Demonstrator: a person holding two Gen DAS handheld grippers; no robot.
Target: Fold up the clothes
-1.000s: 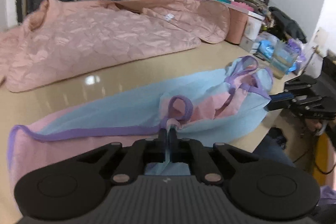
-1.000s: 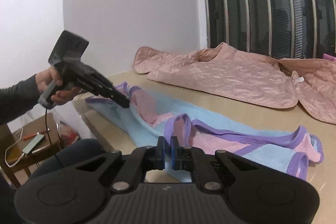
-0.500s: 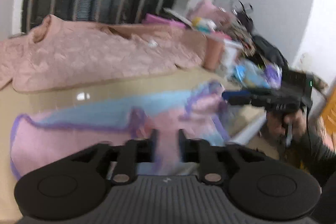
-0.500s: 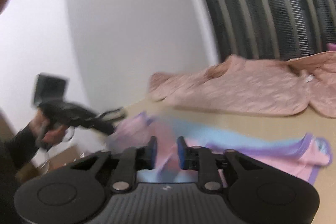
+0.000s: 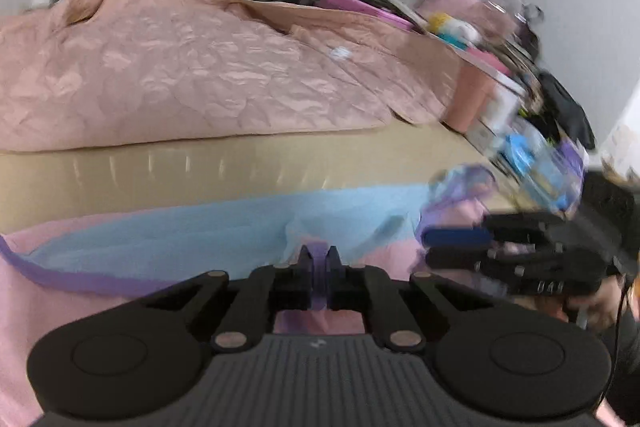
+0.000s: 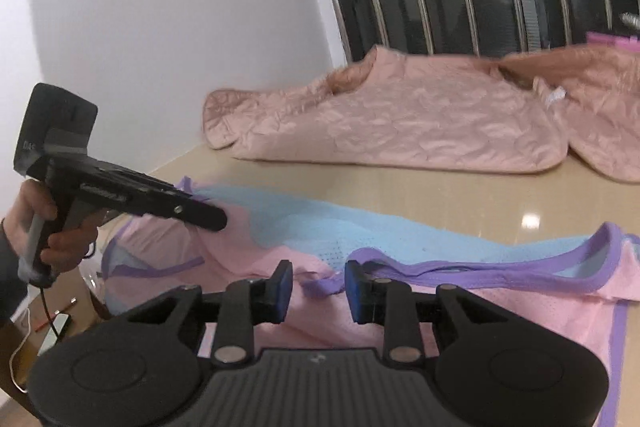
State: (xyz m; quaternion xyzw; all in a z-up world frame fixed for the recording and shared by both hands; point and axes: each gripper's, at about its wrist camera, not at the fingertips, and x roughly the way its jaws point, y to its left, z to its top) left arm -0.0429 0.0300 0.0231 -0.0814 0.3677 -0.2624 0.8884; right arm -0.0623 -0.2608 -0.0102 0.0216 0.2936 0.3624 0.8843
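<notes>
Left gripper (image 5: 319, 263) pinches the vest (image 5: 168, 239) (purple trim).

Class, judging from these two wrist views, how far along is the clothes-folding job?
Done: the pink, blue and purple garment lies doubled lengthwise on the table. In hand: the left gripper is shut on its purple trim; the right gripper is open over it. Left: further folds, and the quilted pink jacket lies unfolded.
</notes>
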